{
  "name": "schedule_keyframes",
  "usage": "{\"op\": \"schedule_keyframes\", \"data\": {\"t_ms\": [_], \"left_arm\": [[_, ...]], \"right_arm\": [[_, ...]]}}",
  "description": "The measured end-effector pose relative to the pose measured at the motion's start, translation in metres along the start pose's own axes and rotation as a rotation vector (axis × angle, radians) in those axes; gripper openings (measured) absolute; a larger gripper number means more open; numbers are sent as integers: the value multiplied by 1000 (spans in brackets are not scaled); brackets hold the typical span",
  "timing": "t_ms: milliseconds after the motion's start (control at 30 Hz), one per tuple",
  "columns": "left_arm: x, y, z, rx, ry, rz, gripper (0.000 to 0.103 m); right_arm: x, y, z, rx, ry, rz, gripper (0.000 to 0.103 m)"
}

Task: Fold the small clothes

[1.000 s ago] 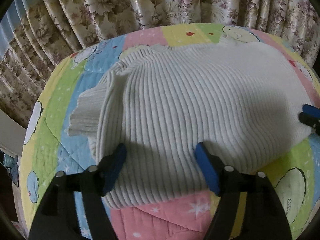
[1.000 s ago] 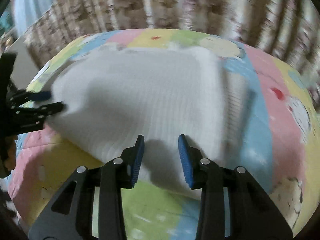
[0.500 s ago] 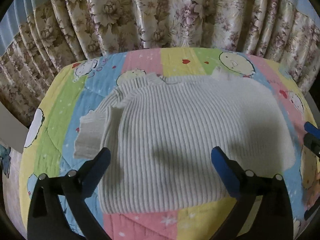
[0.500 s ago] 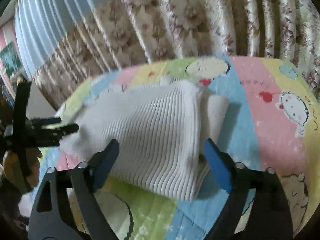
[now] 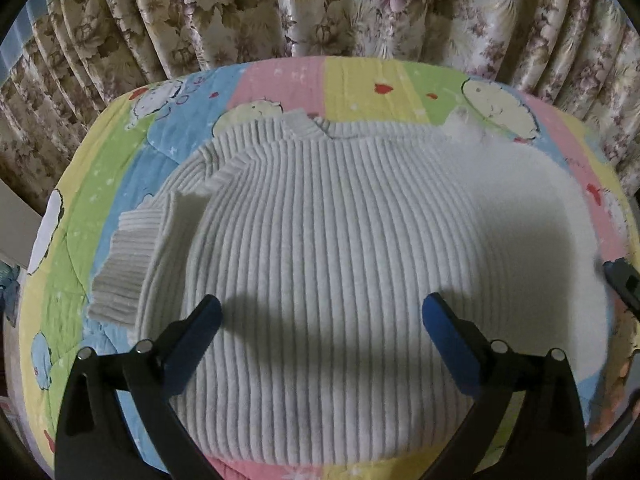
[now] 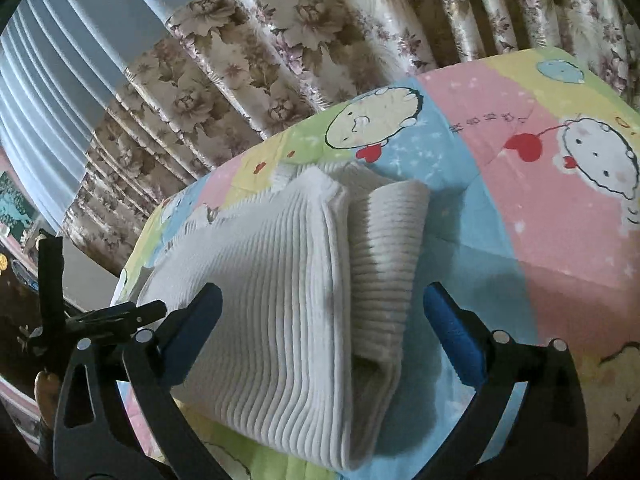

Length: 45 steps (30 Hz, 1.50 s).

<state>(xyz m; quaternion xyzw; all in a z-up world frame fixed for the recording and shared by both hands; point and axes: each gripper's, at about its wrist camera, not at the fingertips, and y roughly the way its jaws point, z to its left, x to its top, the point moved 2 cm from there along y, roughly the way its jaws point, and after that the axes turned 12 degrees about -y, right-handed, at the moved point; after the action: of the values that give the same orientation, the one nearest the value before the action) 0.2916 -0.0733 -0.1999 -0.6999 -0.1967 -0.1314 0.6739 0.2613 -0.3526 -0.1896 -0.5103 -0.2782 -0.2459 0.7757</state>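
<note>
A white ribbed sweater (image 5: 340, 240) lies folded on a colourful cartoon quilt (image 5: 360, 84), one sleeve (image 5: 128, 268) sticking out at its left. My left gripper (image 5: 320, 320) hovers open over the sweater's near part, its blue pads wide apart and gripping nothing. In the right wrist view the sweater (image 6: 280, 280) shows its right edge with a sleeve (image 6: 384, 260) folded over it. My right gripper (image 6: 320, 312) is above that edge with its jaws opening; the cloth lies below them, not pinched. The left gripper (image 6: 100, 316) shows at the far left there.
Flowered curtains (image 5: 320, 8) hang close behind the quilt's far edge. Bare quilt (image 6: 540, 208) stretches to the right of the sweater. The right gripper's tip (image 5: 624, 284) pokes in at the right edge of the left wrist view.
Both grippers opened wide, let go of the sweater and drew back from it. The right wrist view has rolled, so the quilt now looks tilted.
</note>
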Motion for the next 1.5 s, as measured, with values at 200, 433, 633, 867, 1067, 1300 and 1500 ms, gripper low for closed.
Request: {"op": "schedule_keyframes", "data": {"t_ms": [200, 433, 633, 867, 1067, 1300, 1500], "left_arm": [[1, 5, -1, 7, -2, -6, 101], [-1, 5, -2, 19, 26, -14, 101], [1, 8, -3, 10, 33, -7, 101], [2, 10, -5, 13, 42, -2, 101], [1, 11, -6, 19, 46, -5, 102], [1, 14, -7, 28, 60, -4, 102], [1, 15, -8, 33, 71, -15, 102]], "right_arm": [[-4, 10, -8, 45, 48, 22, 99], [-15, 10, -17, 80, 87, 47, 92], [-28, 5, -13, 125, 105, 64, 88], [-13, 24, -10, 129, 78, 92, 83], [-8, 29, -6, 101, 65, 118, 62], [-3, 26, 2, 4, 38, 158, 30], [10, 20, 33, -115, -61, 158, 26]]}}
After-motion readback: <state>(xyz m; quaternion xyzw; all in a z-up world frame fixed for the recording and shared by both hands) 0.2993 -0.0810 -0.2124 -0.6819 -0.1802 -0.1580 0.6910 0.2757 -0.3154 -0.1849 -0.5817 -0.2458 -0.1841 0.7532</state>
